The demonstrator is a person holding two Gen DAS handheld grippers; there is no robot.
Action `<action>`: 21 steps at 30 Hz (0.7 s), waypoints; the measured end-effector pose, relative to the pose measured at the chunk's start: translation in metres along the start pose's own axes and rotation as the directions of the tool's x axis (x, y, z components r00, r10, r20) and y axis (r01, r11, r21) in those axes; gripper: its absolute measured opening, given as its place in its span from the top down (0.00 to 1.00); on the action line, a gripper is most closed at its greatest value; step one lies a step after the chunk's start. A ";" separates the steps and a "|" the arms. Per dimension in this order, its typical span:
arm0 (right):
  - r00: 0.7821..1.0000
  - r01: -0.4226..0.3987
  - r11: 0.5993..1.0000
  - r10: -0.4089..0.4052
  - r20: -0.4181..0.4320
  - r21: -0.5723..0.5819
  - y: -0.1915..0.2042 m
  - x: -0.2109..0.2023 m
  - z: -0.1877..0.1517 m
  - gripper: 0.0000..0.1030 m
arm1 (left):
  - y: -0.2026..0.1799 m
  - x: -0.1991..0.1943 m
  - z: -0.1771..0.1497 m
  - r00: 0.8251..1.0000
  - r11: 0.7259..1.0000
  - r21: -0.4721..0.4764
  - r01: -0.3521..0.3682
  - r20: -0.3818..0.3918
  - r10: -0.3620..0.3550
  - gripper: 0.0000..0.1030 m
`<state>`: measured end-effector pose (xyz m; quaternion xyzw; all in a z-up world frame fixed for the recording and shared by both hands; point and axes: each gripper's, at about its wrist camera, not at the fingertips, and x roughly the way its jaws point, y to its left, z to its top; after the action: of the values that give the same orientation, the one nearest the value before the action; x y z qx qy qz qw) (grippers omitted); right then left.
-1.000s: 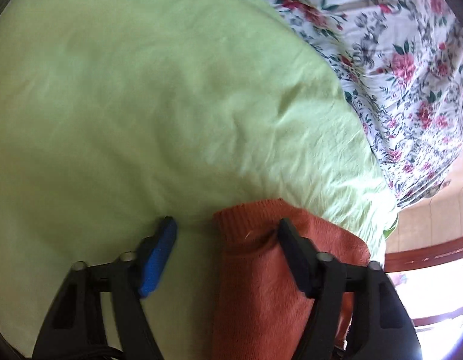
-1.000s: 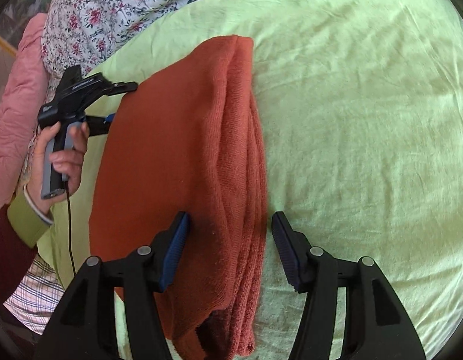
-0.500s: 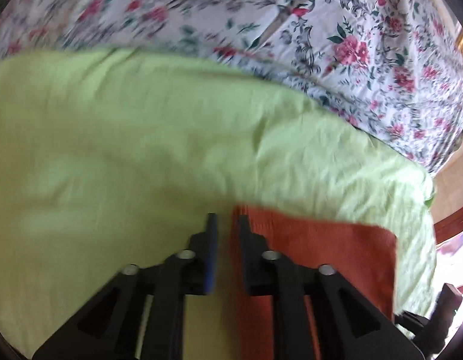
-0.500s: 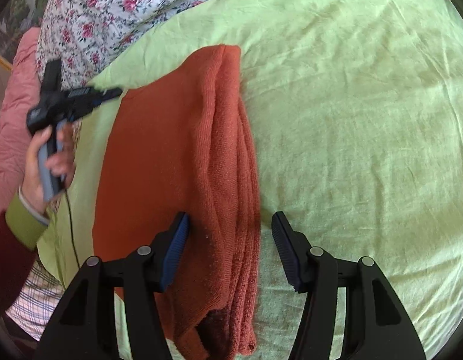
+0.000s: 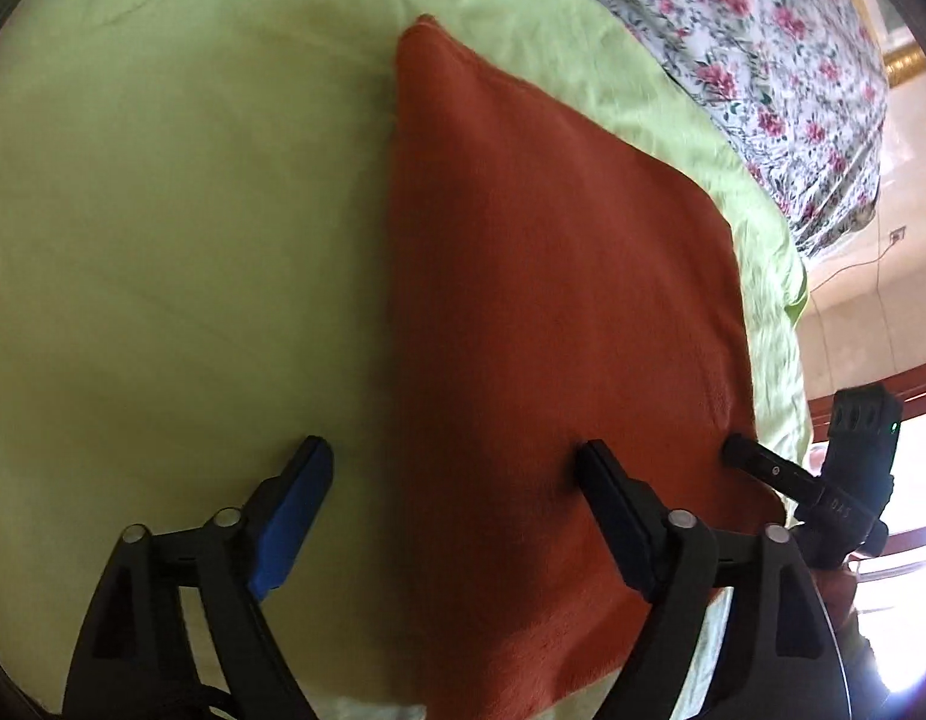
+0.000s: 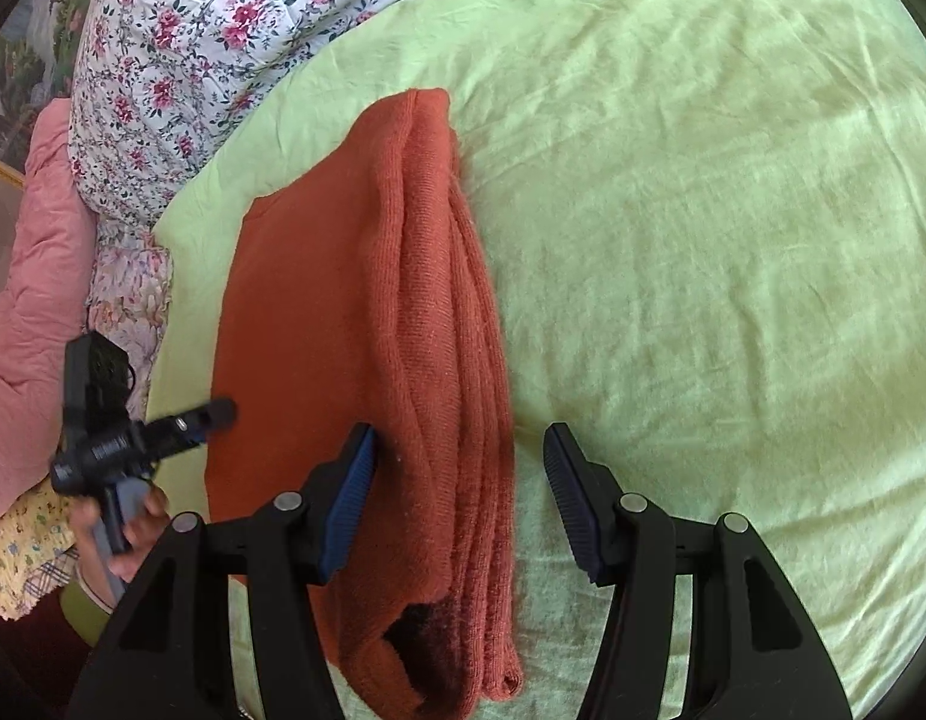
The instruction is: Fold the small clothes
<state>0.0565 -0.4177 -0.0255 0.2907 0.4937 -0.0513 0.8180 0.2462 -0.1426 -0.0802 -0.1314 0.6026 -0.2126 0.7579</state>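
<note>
Our left gripper [image 5: 454, 501], clenched half a second ago, is now spread wide over the sweater [image 5: 559, 324]; our right gripper [image 6: 460, 495] stays released.

Left gripper [image 5: 451, 492], right gripper [image 6: 460, 474]: black frames, silver screws, blue ribbed pads [image 6: 350, 495]; hand [image 6: 124, 531] bare-skinned, green cuff.

Rust-orange sweater [image 6: 343, 312], pale green sheet [image 6: 703, 240], white quilt [image 6: 181, 30] with pink-red floral print

The folded sweater [image 6: 367, 360] is laid on the sheet [image 6: 703, 240]; the floral cover [image 6: 211, 30] is seen behind.
</note>
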 end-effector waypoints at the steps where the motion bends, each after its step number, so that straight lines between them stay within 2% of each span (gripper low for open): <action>1: 1.000 -0.008 1.000 0.008 -0.006 -0.001 0.000 0.003 0.001 0.43 | -0.004 0.002 0.000 1.000 1.000 0.007 0.000 0.003 0.000 0.16; 4: 0.998 -0.051 0.999 0.051 -0.021 -0.010 0.003 0.014 0.007 0.43 | -0.013 0.015 0.008 1.000 1.000 0.008 -0.005 0.022 0.005 0.21; 5: 0.998 -0.066 0.998 0.066 -0.026 -0.002 0.003 0.019 0.008 0.46 | -0.017 0.017 0.010 0.999 1.000 0.014 0.006 0.034 -0.007 0.40; 6: 0.997 -0.077 0.997 0.077 -0.031 0.007 0.003 0.023 0.010 0.57 | -0.017 0.018 0.014 0.999 0.999 0.016 0.031 0.031 -0.031 0.53; 7: 0.994 -0.100 0.995 0.101 -0.044 0.022 0.003 0.027 0.010 0.66 | -0.018 0.019 0.015 0.999 0.999 0.007 0.039 0.026 -0.039 0.58; 8: 0.992 -0.111 0.993 0.113 -0.051 0.039 0.003 0.030 0.011 0.69 | -0.016 0.018 0.015 0.998 0.998 -0.007 0.055 0.028 -0.055 0.69; 9: 0.991 -0.120 0.992 0.122 -0.047 0.044 0.004 0.029 0.010 0.74 | -0.012 0.011 0.015 0.996 0.997 -0.022 0.080 0.038 -0.079 0.74; 12: 0.992 -0.125 0.992 0.126 -0.025 0.029 0.016 0.019 0.010 0.77 | -0.013 -0.013 0.007 0.991 0.994 -0.018 0.109 0.080 -0.107 0.77; 16: 0.982 -0.188 0.982 0.188 -0.012 0.017 0.045 0.014 0.004 0.79 | -0.009 -0.059 -0.010 0.987 0.997 0.021 0.075 0.144 -0.077 0.78; 21: 0.968 -0.246 0.967 0.243 -0.059 -0.069 0.104 0.037 0.002 0.80 | 0.037 -0.120 -0.028 0.978 0.999 -0.023 0.044 0.206 -0.038 0.78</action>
<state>0.1158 -0.3254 -0.0116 0.3194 0.4759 0.0759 0.8159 0.2033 -0.0513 -0.0006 -0.1753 0.5211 -0.2053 0.8097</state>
